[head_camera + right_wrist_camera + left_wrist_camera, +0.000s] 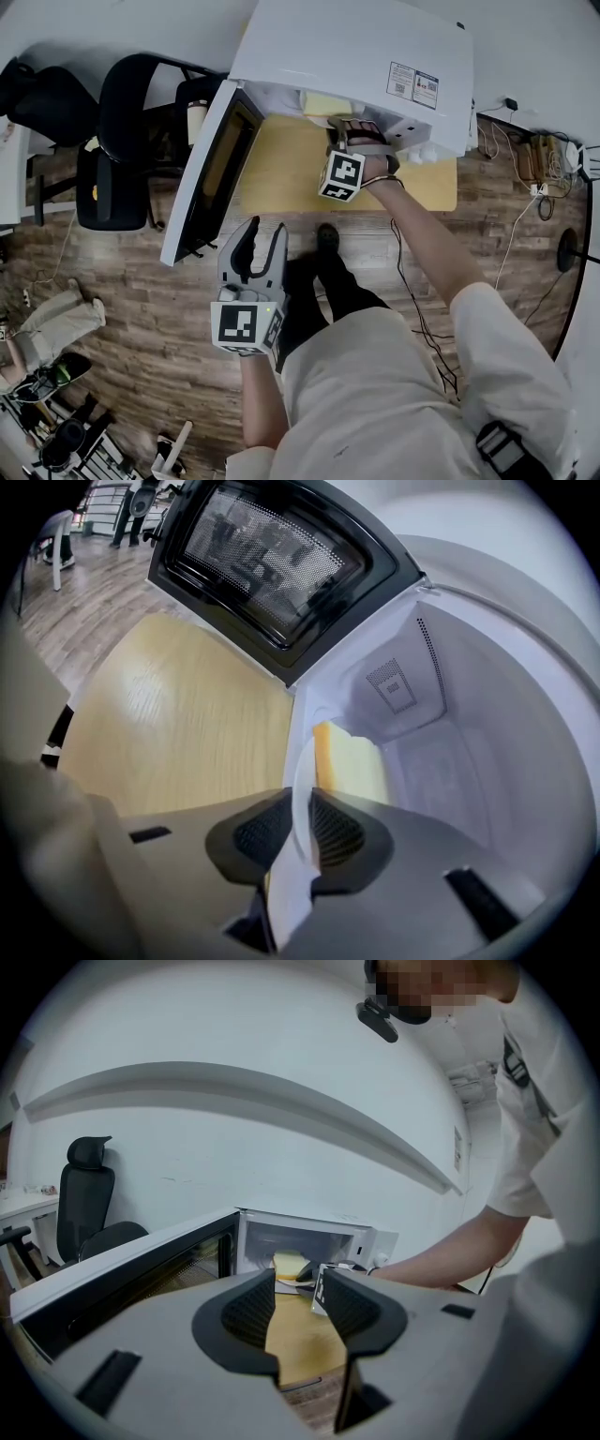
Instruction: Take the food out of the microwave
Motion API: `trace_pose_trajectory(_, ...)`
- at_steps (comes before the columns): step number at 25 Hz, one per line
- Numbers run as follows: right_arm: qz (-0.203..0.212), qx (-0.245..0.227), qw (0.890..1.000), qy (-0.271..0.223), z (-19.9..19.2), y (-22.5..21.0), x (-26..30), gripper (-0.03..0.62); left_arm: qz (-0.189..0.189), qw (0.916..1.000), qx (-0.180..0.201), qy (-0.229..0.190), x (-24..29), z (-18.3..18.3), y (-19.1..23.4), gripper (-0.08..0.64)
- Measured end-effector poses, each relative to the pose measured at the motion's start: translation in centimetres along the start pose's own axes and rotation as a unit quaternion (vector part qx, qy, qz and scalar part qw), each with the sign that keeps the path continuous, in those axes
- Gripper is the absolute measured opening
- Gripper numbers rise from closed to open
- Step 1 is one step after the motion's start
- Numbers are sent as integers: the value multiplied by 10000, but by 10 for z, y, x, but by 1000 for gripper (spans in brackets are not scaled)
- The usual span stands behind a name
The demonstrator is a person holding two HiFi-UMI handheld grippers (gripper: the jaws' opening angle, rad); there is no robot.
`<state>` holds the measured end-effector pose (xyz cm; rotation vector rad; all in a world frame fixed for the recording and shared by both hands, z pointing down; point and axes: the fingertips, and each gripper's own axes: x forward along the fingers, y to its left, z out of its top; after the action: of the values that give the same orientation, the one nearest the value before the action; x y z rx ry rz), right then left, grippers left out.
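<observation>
Gripping the plate (300,771) to draw it out

Head view: the right hand-held gripper (349,131) reaches into the microwave (356,56); the left hand-held gripper (264,232) waits clear.
Left gripper view: jaws apart, empty.
Right gripper view: jaws pinch the plate rim, and the food (356,761) is on it, inside.

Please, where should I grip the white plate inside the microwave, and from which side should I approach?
Grip the white plate by its near rim, coming straight in through the open front; the microwave is walled on the other sides. The rim is thin enough for the jaws, and the yellow food sits further back. The right gripper pinches it there.
</observation>
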<state>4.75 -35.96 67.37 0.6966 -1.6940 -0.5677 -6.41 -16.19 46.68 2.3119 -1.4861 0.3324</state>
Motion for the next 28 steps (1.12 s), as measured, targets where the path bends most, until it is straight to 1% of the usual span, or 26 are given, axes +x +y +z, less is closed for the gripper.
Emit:
trace_pose_trajectory(4,-104,-182,9998,-7,0,-2,-3,51,-9,10000,27,2,0,0,-2,158)
trace_pose_trajectory(13,-457,-410,9981,-63,-5,-3,-11,37,39,9999,92,-17,-4,3,-4,156)
trace_pose_trajectory(17,-739,-517,9959,-104,-6,-4,-17,25,-11,9999,113,-29,-4,4,-9,156)
trace_pose_trajectory(21,-1093,-669,9916,-177,-3,-15,-29,14,-96,9998,155,-15,-3,6,-12,156)
trace_pose_trajectory(28,-1454,-755,9863,-192,-2,-22,-38,9,-187,9995,260,-17,-10,9,-10,156)
